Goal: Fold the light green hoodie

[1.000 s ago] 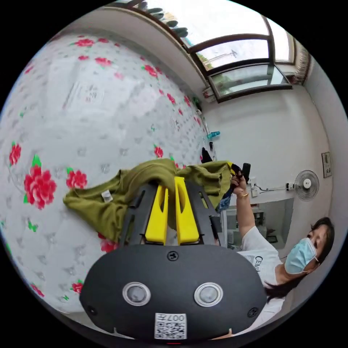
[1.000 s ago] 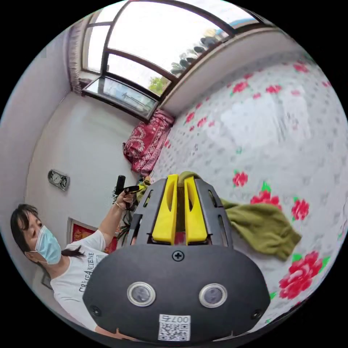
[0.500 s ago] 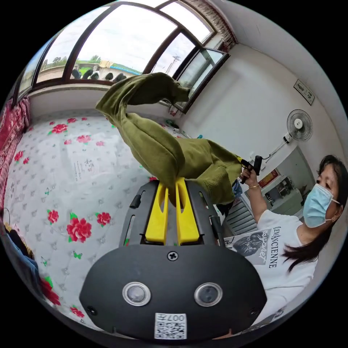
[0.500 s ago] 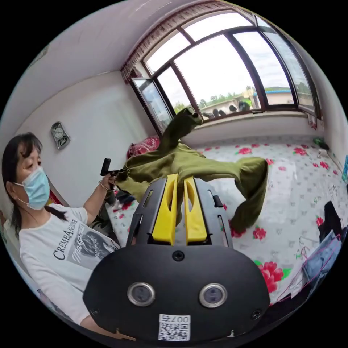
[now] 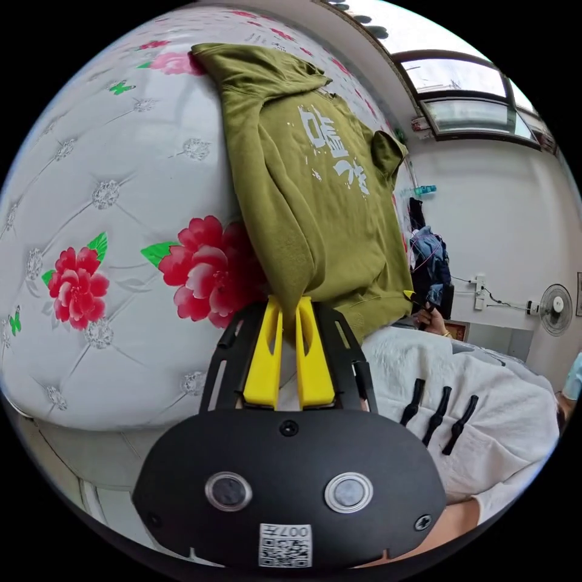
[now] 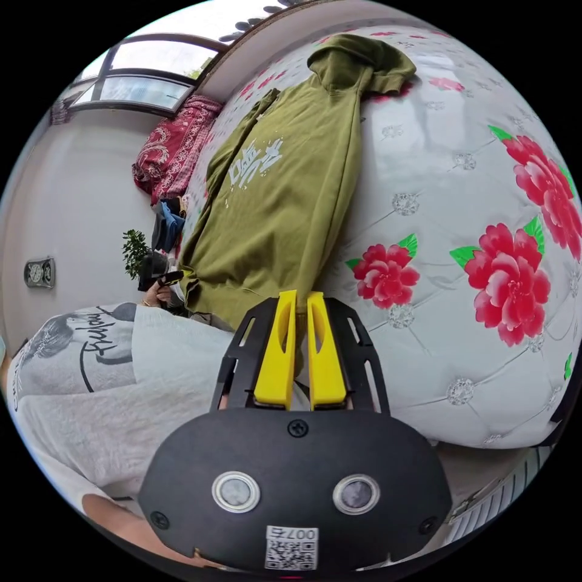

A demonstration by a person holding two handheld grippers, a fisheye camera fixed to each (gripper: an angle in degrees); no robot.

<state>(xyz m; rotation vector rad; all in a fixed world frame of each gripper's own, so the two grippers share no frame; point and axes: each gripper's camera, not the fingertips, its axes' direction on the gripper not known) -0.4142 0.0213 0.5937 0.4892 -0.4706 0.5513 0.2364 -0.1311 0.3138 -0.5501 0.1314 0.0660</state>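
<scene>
Pinching hoodie (image 5: pixel 315 200) hem corners, both grippers' jaws, bed (image 5: pixel 109 200)

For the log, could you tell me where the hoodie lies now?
The hoodie lies spread print-up on the floral mattress, its hem corners pinched by the left gripper and right gripper.

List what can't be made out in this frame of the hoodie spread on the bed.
- Hoodie hem corner, left gripper view: tucked between the left gripper jaws.
- Other hem corner, right gripper view: hidden inside the right gripper.
- Far sleeve, right gripper view: bunched along the body edge, outline unclear.
- Hoodie's underside: against the bed.
</scene>
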